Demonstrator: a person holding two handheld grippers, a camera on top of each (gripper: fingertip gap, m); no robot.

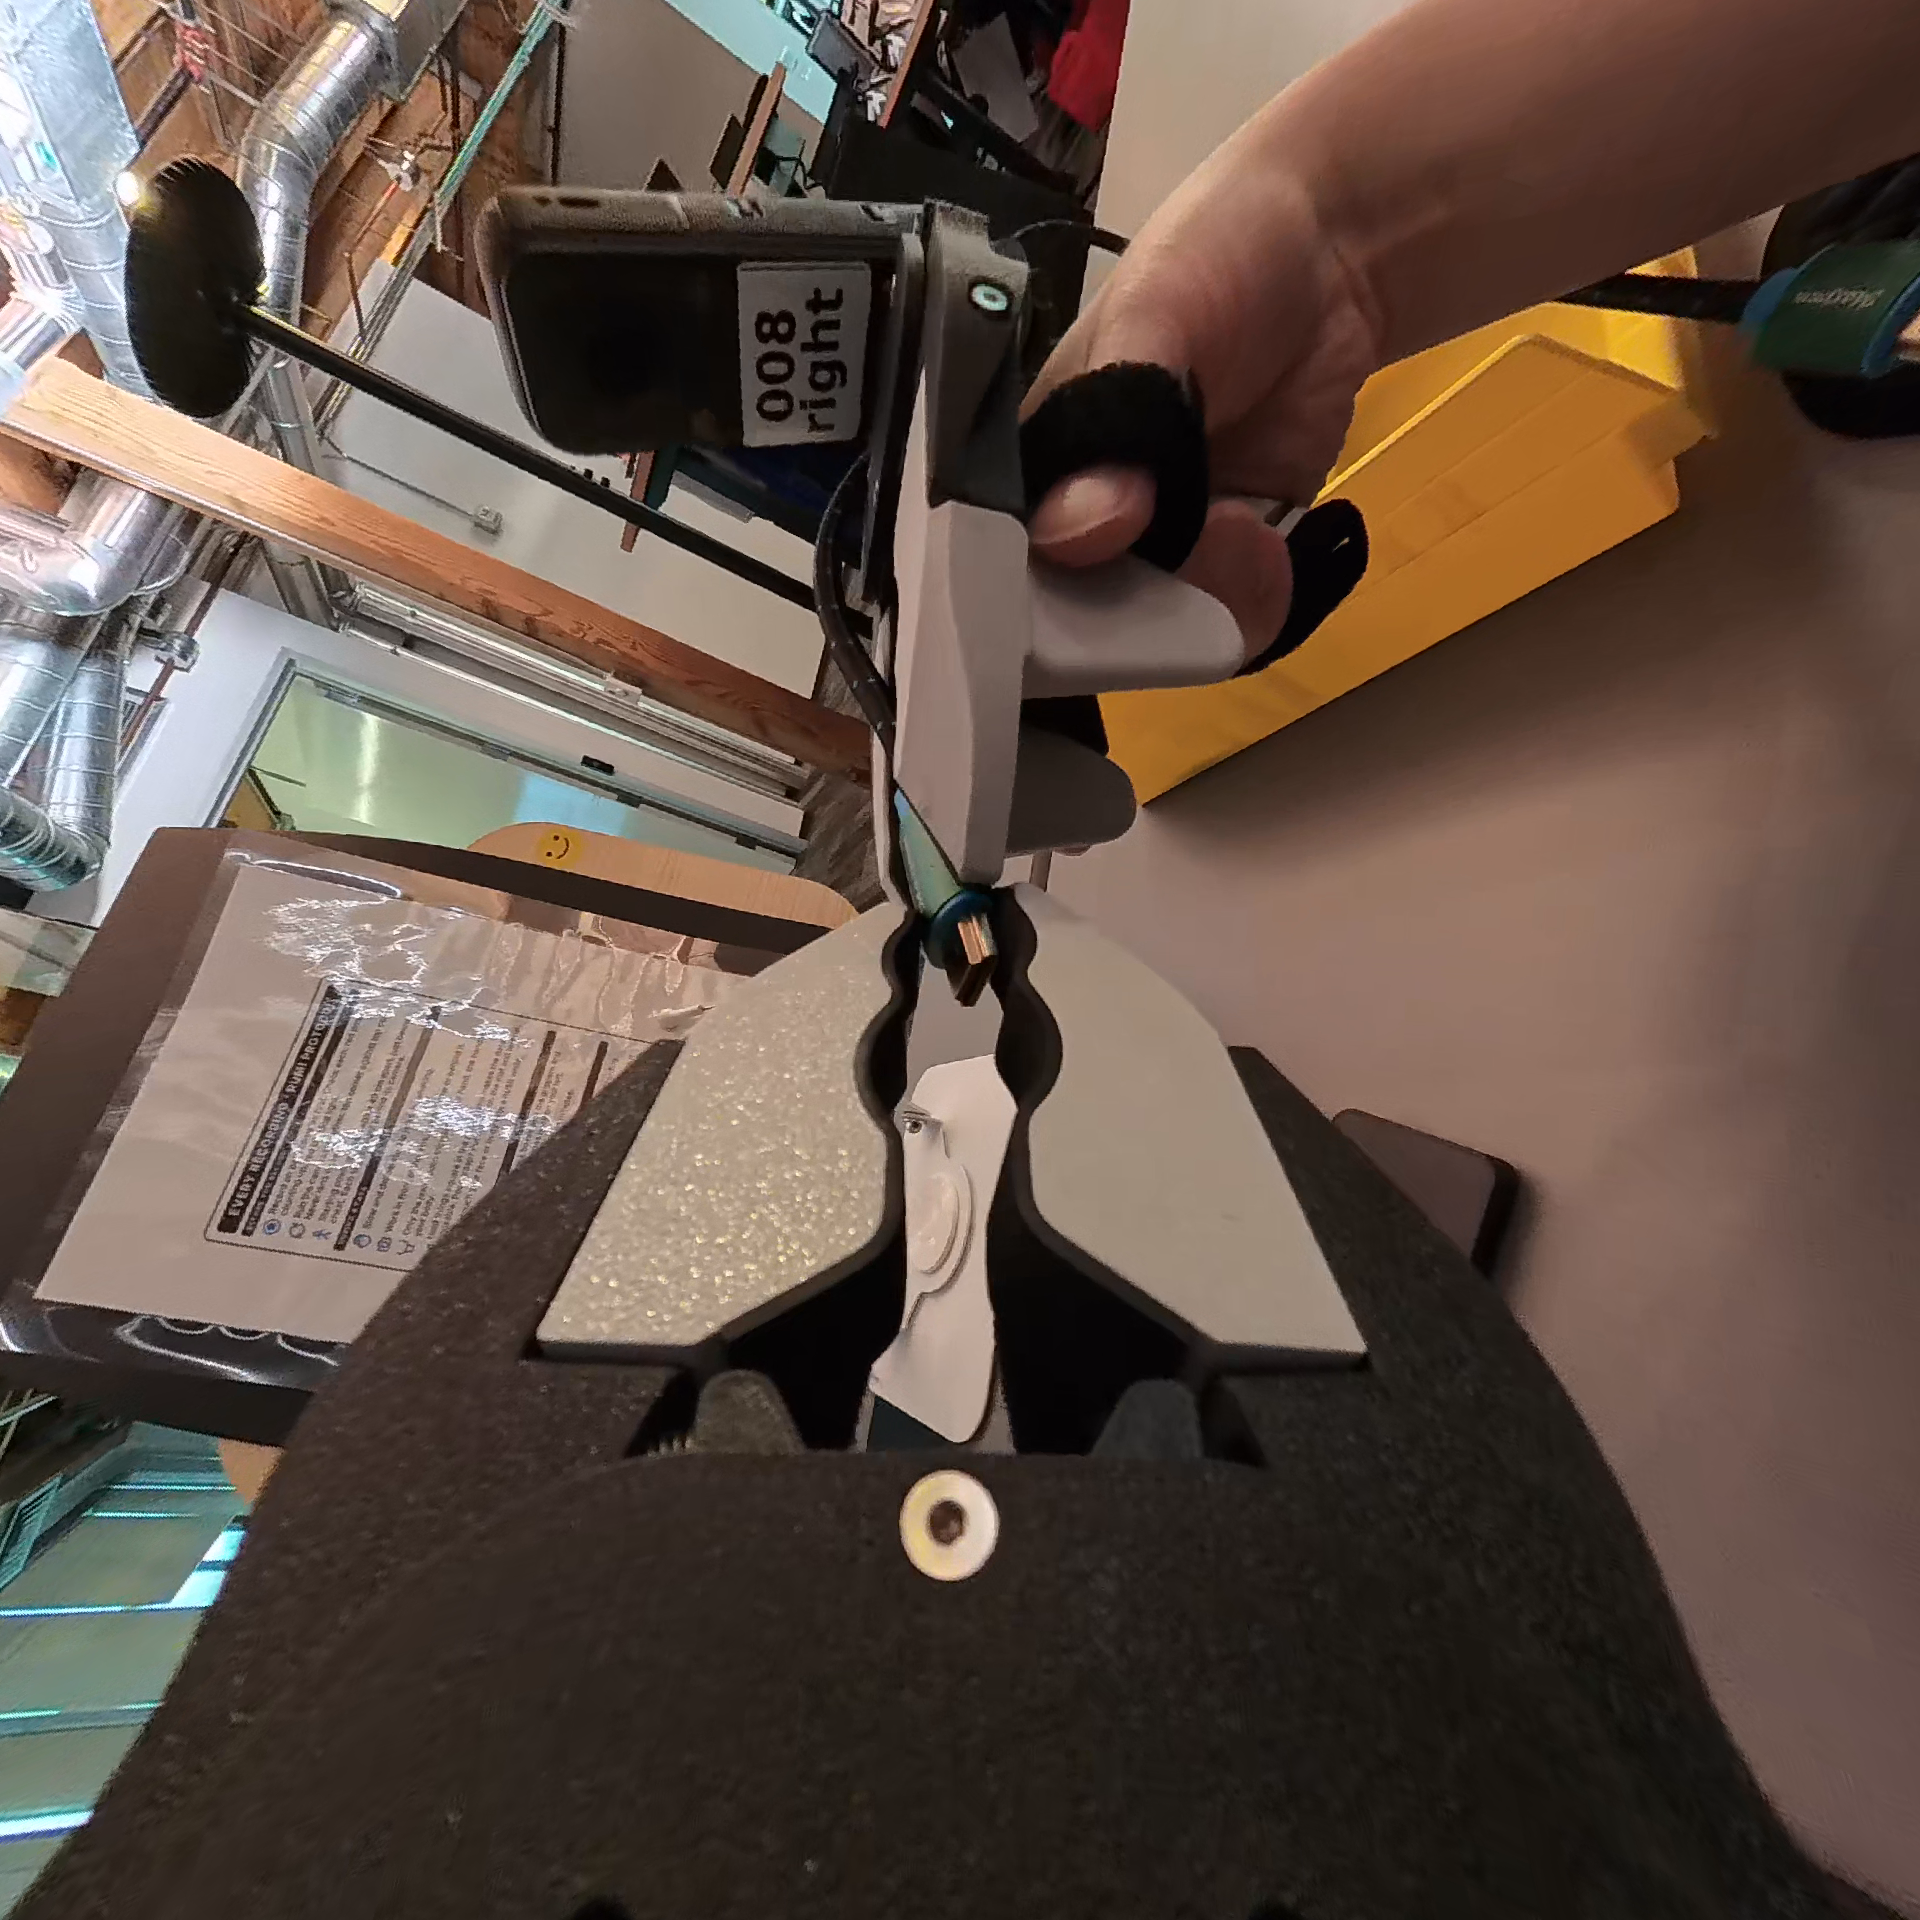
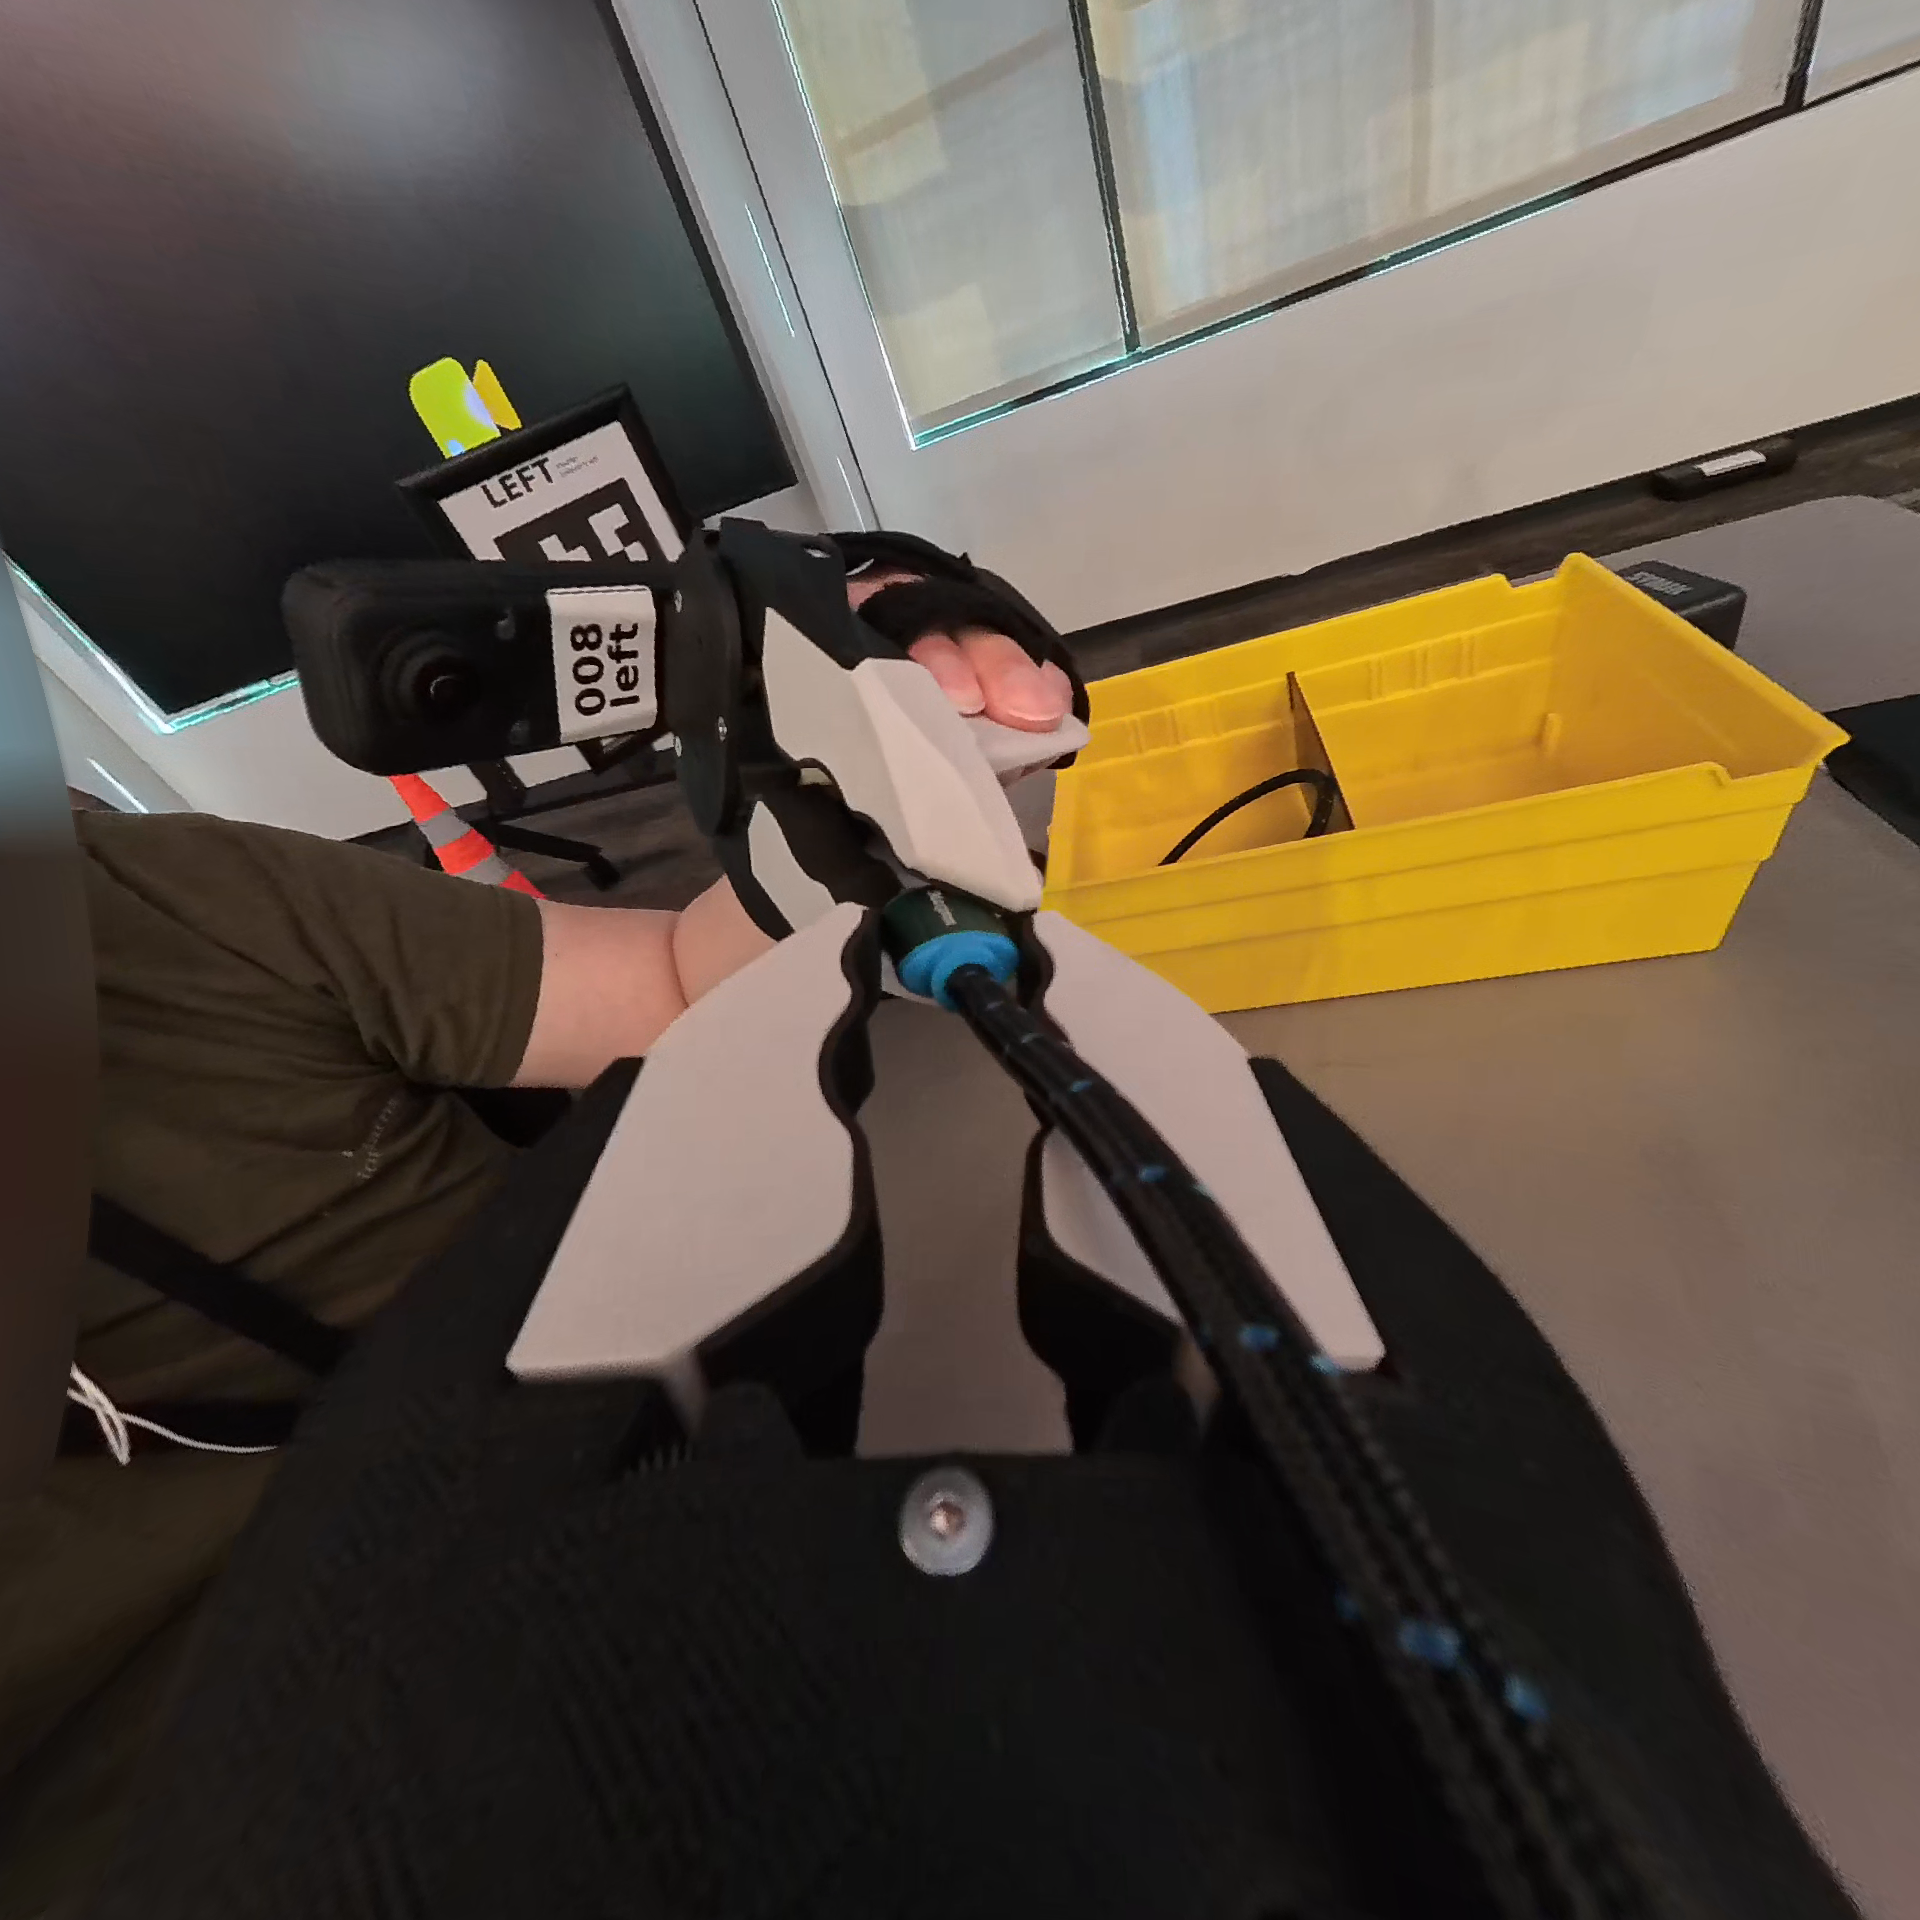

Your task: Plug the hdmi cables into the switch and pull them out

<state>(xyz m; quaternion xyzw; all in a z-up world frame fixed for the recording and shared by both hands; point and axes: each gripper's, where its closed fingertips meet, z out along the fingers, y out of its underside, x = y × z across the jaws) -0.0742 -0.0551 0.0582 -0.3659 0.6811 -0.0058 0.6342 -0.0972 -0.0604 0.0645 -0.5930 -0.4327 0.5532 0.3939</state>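
Observation:
An HDMI plug [image 2: 940, 920] with a green body and blue collars sits between the fingertips of my right gripper [image 2: 951, 940], which is shut on it. Its black braided cable [image 2: 1195, 1236] runs back over that gripper. In the left wrist view the plug's metal end [image 1: 971, 966] points at the camera. It lies between the tips of my left gripper [image 1: 961, 935], whose jaws stand a narrow gap apart around it without clearly clamping. The two grippers meet tip to tip above the grey table [image 2: 1558, 1143]. A second plug [image 1: 1818, 301] shows at the top right edge.
A yellow divided bin [image 2: 1455, 894] holding a black cable stands on the table behind the grippers. A black box [image 2: 1683, 603] sits behind it. A dark flat slab [image 1: 1434, 1174] lies on the table. A framed sheet [image 1: 260, 1091] stands to the left. The person's arm [image 2: 623, 977] reaches in. My left and right fingertips are right by each other.

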